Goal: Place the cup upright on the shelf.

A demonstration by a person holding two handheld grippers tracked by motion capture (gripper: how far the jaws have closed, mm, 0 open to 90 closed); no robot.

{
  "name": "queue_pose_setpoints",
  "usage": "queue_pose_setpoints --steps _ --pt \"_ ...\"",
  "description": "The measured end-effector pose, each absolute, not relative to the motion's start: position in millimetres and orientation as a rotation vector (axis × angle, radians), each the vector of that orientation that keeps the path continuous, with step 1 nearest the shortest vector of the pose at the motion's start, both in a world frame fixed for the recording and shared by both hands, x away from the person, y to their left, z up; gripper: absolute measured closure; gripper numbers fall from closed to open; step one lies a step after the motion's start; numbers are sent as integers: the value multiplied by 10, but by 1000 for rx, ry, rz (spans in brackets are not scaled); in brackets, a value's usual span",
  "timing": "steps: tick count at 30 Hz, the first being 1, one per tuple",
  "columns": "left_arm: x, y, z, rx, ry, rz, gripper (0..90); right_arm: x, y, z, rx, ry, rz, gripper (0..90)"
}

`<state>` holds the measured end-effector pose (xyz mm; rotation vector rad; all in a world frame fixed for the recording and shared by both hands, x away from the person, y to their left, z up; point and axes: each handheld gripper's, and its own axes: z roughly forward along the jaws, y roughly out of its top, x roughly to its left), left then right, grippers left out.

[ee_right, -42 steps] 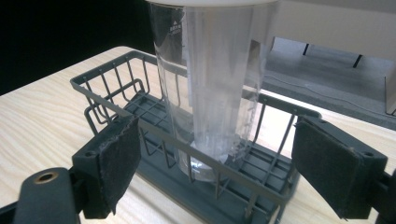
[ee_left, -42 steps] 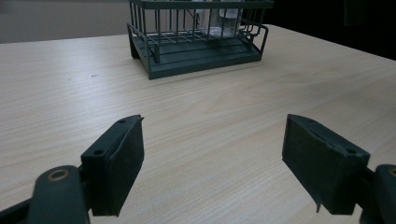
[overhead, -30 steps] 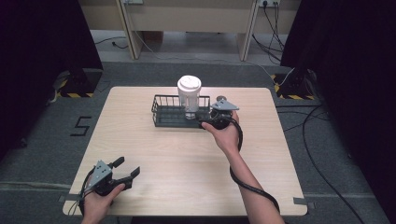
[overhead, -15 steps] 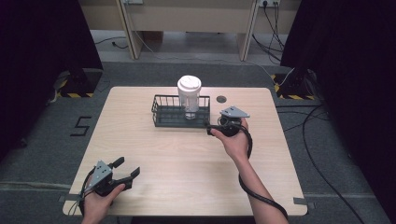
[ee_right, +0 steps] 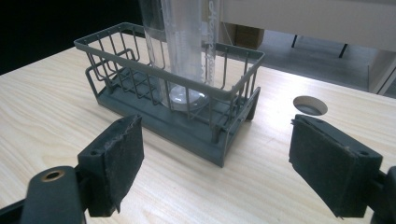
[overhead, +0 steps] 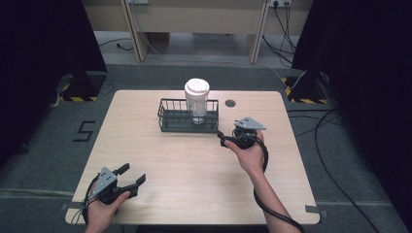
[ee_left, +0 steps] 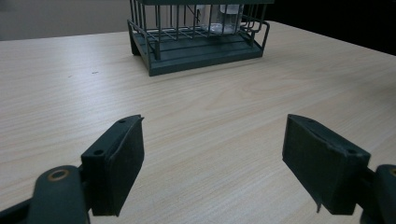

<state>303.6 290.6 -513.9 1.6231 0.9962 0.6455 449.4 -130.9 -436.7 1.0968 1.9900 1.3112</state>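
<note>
A dark wire basket (overhead: 180, 122) stands at the back middle of the wooden table (overhead: 194, 165). In its right end a clear tumbler with a white lid (overhead: 197, 93) stands upright. My right gripper (overhead: 221, 138) hovers just off the basket's front right corner, open and holding nothing. The right gripper view looks between its spread jaws (ee_right: 215, 123) at the basket (ee_right: 140, 91) and the tumbler (ee_right: 182, 46). My left gripper (overhead: 132, 173) rests open near the front left edge, far from the basket (ee_left: 201, 51), with bare table between its jaws (ee_left: 212, 126).
A round cable hole (overhead: 230, 103) sits in the tabletop right of the basket, seen too in the right gripper view as the hole (ee_right: 310, 105). Bare wood stretches between the two grippers. Cables lie on the floor to the right of the table.
My right gripper has drawn back from the tumbler in the basket, toward the front right, with nothing in it. The left gripper has stayed put.
</note>
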Motion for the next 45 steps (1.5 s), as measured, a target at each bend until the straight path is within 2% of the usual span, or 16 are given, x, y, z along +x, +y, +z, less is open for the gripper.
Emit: queue_pose_setpoints --steps 45 --pt "3032 2901 -5143 1626 1000 657 203 3917 -2079 -4723 1196 1938 1242 210"
